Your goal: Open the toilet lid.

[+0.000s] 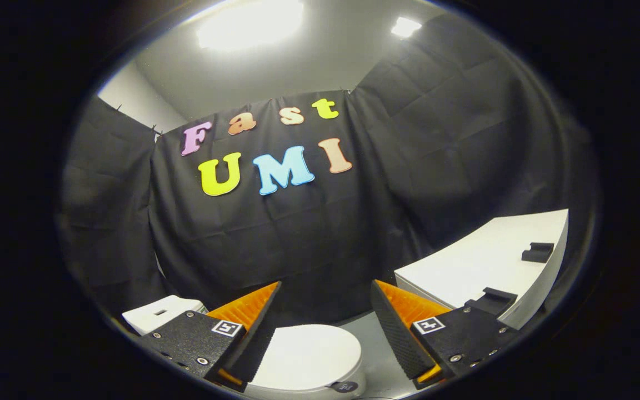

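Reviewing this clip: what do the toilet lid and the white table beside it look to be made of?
Toilet lid, seen between the open gripper's fingers: likely smooth moulded plastic, white with a soft sheen and rounded edge. White table: flat matte board, possibly laminate, with crisp square edges; the exact material is uncertain.

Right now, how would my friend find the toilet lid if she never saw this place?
Start at the big white table by the black cloth wall, then look down to the floor beside it. There sits a white toilet with its lid shut, below and between the open fingers of the gripper. It is round and smooth; the table is flat with straight edges.
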`<state>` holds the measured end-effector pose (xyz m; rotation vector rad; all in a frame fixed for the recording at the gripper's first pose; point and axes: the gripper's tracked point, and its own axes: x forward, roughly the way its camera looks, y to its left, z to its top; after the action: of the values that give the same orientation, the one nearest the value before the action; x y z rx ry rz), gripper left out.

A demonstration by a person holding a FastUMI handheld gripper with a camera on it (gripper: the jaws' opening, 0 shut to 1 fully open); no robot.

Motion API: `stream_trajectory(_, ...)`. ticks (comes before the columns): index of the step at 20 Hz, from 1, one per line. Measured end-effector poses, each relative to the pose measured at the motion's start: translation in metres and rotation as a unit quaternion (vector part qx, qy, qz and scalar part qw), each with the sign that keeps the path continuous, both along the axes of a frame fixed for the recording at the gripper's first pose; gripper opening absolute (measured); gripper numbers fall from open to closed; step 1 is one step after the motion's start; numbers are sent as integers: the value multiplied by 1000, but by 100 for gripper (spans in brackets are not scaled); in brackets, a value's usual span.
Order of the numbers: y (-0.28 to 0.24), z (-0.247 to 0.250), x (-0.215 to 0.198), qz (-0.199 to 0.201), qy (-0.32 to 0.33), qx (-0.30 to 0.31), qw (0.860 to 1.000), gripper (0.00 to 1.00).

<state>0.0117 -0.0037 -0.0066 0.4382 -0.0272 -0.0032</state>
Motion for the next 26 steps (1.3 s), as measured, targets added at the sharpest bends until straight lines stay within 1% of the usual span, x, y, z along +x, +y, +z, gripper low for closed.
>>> stream_trajectory(4, 4, -23, 10, 3, 23, 51, 998, 96)
stream_trajectory(7, 4, -40, 14, -3, 35, 96, 995, 96)
stream_trajectory(12, 6, -84, 17, -13, 71, 151, 986, 95)
stream_trajectory(15, 6, -107, 16, -21, 90, 189, 978, 95)
stream_trajectory(18, 11, -138, 15, -27, 117, 214, 969, 95)
stream_trajectory(20, 16, -161, 13, -29, 138, 251, 958, 95)
stream_trajectory(23, 17, -193, 3, -52, 162, 318, 933, 95)
stream_trajectory(26, 23, -222, -7, -71, 187, 354, 914, 95)
